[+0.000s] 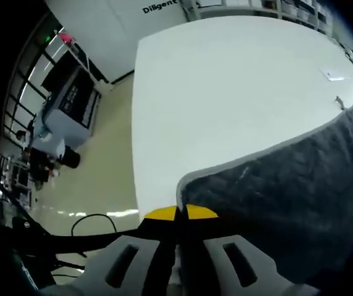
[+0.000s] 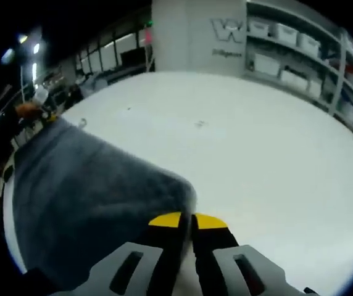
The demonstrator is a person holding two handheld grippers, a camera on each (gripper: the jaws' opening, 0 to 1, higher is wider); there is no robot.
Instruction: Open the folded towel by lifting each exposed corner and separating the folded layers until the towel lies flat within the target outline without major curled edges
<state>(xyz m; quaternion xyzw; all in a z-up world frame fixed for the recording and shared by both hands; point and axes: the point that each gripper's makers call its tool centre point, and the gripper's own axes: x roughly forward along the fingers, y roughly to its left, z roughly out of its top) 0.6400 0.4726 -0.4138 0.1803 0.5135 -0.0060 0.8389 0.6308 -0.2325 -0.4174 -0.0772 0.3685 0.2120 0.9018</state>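
A dark grey towel (image 1: 287,197) with a lighter hem lies on the white table (image 1: 226,86), spreading right from my left gripper (image 1: 181,213). That gripper's yellow-tipped jaws are shut on the towel's near corner. In the right gripper view the same towel (image 2: 84,197) stretches to the left, and my right gripper (image 2: 187,220) is shut on its corner, close above the table (image 2: 257,154). The towel's edge runs away toward the far left there.
The table's left edge (image 1: 136,123) drops to a pale floor with a grey machine (image 1: 71,108) and cables. Shelves with white bins (image 2: 287,43) stand behind the table. A small mark (image 1: 334,76) lies on the tabletop far right.
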